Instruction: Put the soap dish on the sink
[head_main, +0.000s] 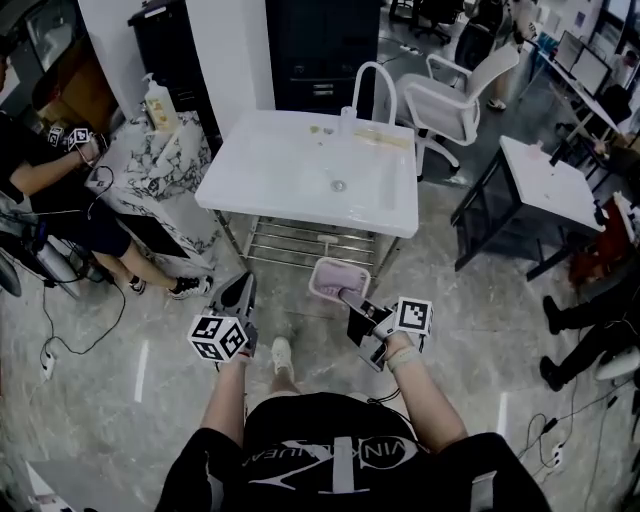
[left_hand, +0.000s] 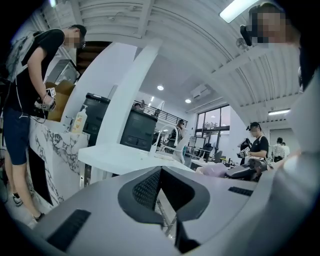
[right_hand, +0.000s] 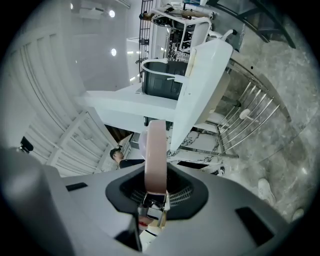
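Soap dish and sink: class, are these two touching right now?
Apart. The head view shows the soap dish, clamped in the right gripper, short of the sink front edge, with rack bars showing between them.

Open floor fronts the white sink, its broad top free up to the faucet at the back, a marble counter crowding its left
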